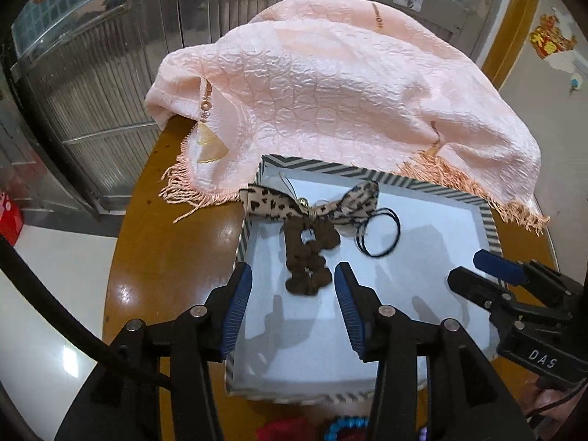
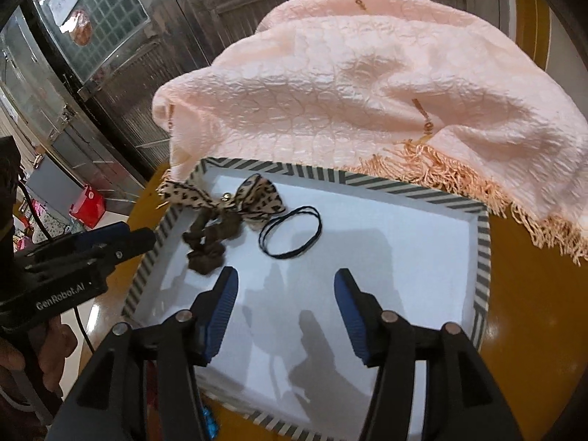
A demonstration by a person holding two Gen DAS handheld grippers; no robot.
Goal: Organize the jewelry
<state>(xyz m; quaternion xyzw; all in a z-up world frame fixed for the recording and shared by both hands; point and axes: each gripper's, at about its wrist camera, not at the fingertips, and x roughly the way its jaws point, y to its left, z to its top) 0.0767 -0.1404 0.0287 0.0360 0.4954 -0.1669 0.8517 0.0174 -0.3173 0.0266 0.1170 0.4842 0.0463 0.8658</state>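
A shallow white box with a striped rim (image 1: 491, 228) (image 2: 483, 242) sits on a round wooden table. Inside lie a brown scrunchie (image 1: 308, 257) (image 2: 207, 242), a leopard-print bow with a small bell (image 1: 312, 204) (image 2: 235, 198) draped over the box's far left rim, and a thin black hair tie (image 1: 380, 233) (image 2: 292, 237). My left gripper (image 1: 294, 279) is open and empty, just in front of the scrunchie. My right gripper (image 2: 284, 283) is open and empty over the box floor, near the hair tie.
A pink fringed cloth (image 1: 330, 84) (image 2: 367, 84) covers the far half of the table and overlaps the box's back edge. Red and blue items (image 1: 330, 428) lie by the box's near edge. A metal door stands behind the table.
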